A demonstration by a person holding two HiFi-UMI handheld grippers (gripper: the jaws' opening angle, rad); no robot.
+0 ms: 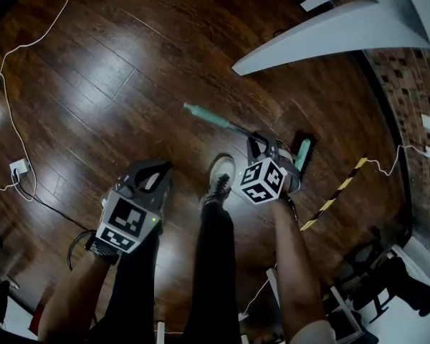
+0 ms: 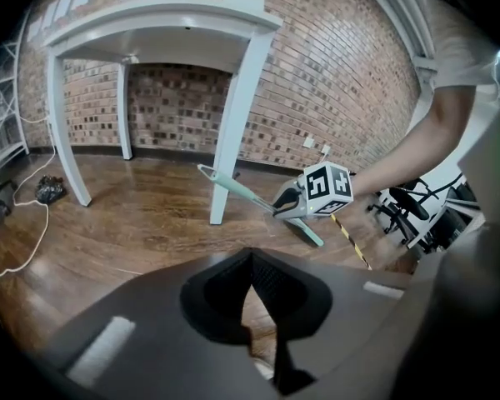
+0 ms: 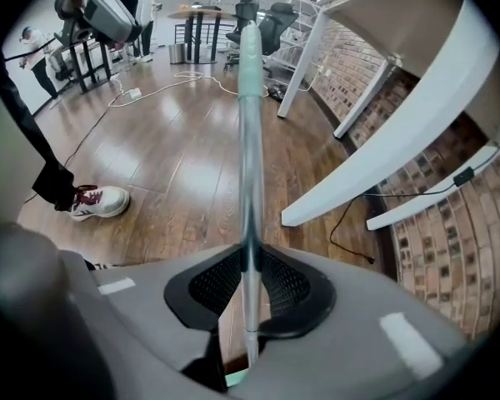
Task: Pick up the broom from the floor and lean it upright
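Note:
The broom (image 1: 222,122) has a metal shaft with a teal grip end (image 1: 199,112) and a teal head (image 1: 302,153). My right gripper (image 1: 262,143) is shut on the shaft close to the head. In the right gripper view the shaft (image 3: 248,140) runs straight out between the pads, with the right gripper (image 3: 250,252) clamped round it. The left gripper view shows the broom (image 2: 237,188) slanting above the floor in the right gripper (image 2: 288,206). My left gripper (image 1: 149,172) hangs apart at the lower left, and its own view shows the left gripper (image 2: 252,257) shut on nothing.
A white table (image 1: 330,34) stands at the upper right, its leg (image 2: 237,123) behind the broom. A brick wall (image 1: 416,84) lies to the right. A white cable (image 1: 13,120) trails on the wooden floor at left. The person's shoe (image 1: 219,181), striped tape (image 1: 337,192) and office chairs (image 2: 408,215) are nearby.

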